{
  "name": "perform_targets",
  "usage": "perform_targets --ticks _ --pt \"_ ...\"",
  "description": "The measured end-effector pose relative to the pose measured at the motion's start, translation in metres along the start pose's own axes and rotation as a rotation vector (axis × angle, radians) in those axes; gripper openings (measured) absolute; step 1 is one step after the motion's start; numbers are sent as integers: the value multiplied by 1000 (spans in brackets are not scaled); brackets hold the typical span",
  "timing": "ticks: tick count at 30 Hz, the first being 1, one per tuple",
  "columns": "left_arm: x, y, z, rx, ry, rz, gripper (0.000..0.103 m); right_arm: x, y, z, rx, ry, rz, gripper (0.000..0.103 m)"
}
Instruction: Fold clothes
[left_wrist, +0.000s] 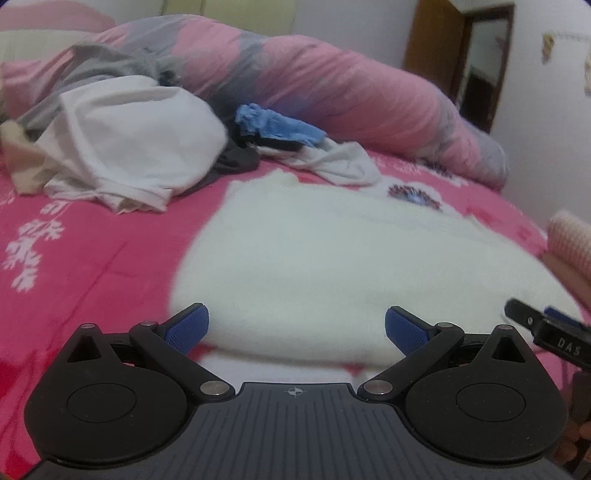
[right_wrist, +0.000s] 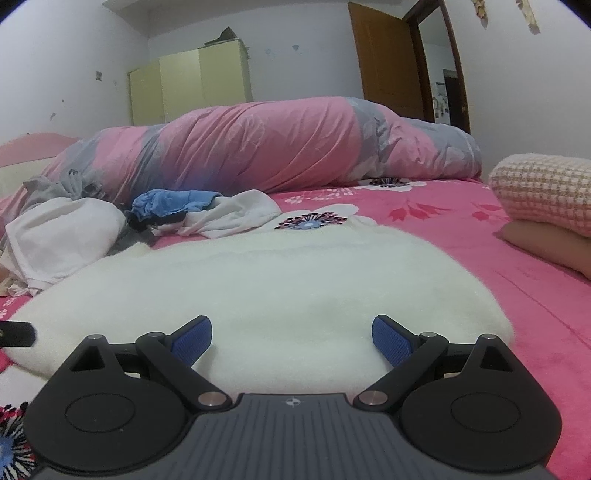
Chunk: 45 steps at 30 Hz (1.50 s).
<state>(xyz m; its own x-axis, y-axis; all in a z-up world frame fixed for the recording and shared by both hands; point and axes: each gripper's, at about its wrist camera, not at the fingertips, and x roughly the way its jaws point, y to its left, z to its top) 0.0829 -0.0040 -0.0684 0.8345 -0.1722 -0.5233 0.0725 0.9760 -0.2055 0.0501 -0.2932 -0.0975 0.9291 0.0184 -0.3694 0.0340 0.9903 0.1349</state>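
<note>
On the pink bedspread (right_wrist: 461, 236), loose clothes (left_wrist: 133, 147) lie beyond the white fleece (right_wrist: 258, 280); both tools (left_wrist: 297, 328) (right_wrist: 291, 334) gape wide, empty.

One fluffy white garment (right_wrist: 266, 280) just ahead of the claws. Beyond it, to the left, a pile: one white shirt (right_wrist: 62, 236), one blue piece (right_wrist: 166, 203), one smaller white piece (right_wrist: 236, 218), one grey piece (right_wrist: 55, 186). One rolled duvet (right_wrist: 277, 144) farthest back.
</note>
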Motion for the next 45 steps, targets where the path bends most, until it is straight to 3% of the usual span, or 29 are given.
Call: perform_targets --ticks 9,13,16,18,24,26,29,32,39,42,44,45 --pt "-6 48 2 -130 -4 4 101 -2 -2 1 24 -4 -64 95" --pt "-9 67 3 -182 -3 -2 97 -9 -5 5 69 -12 -107 90" --pt "-13 80 5 -206 -21 -2 94 -21 8 8 43 -22 -86 88" --pt "-14 92 7 -234 -28 1 88 -27 30 8 -44 -24 -16 88" --pt "-19 127 10 -363 -37 3 69 -38 137 -9 -465 -63 271 88" --pt "-22 137 10 -399 -38 -5 65 -34 174 -21 -611 -68 327 84" --pt "-27 147 9 -431 -35 -20 61 -23 220 -44 -861 -86 331 79" --pt "-29 152 8 -443 -28 -37 61 -10 249 -64 -1036 -88 317 72" --pt "-27 153 8 -425 -24 -75 67 29 277 -65 -1073 -49 265 54" --pt "-28 155 8 -437 -22 -91 69 32 281 -70 -1093 -57 243 36" --pt "-29 159 7 -455 -22 -103 69 28 280 -69 -1083 -75 234 14" --pt "-30 161 7 -462 -23 -107 69 24 278 -64 -1050 -80 235 13"
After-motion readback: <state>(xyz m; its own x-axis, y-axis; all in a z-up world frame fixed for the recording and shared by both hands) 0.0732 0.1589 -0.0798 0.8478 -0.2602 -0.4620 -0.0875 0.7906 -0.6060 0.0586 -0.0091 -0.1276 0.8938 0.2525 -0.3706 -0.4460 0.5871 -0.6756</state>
